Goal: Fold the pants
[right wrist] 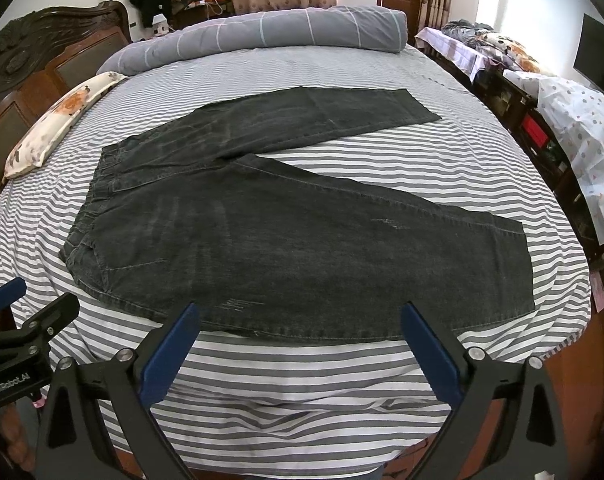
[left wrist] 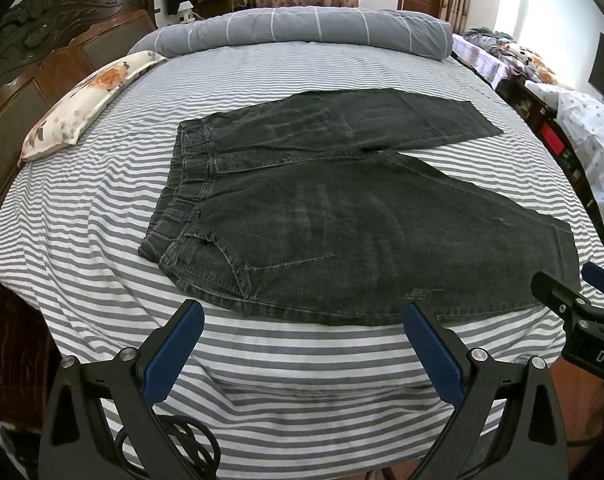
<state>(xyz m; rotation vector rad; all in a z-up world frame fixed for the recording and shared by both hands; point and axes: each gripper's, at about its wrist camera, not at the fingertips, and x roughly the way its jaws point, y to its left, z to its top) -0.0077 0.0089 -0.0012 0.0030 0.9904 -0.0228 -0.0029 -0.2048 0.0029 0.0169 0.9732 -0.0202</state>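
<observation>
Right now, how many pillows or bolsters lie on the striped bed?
2: a floral pillow at the left edge by the headboard, a grey checked bolster along the far edge. Others may be hidden.

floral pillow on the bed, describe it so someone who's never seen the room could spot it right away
Start from the big bed with the striped sheet and look to the side by the dark carved wooden headboard. The floral pillow lies there along the edge, apart from the dark pants. Unlike the grey checked rolled duvet, it is cream with orange flowers.

The left gripper (right wrist: 20,312) body reads "GenRobot.AI". The right gripper (left wrist: 574,292) body shows only "DAS", cut off at the frame edge.
</observation>
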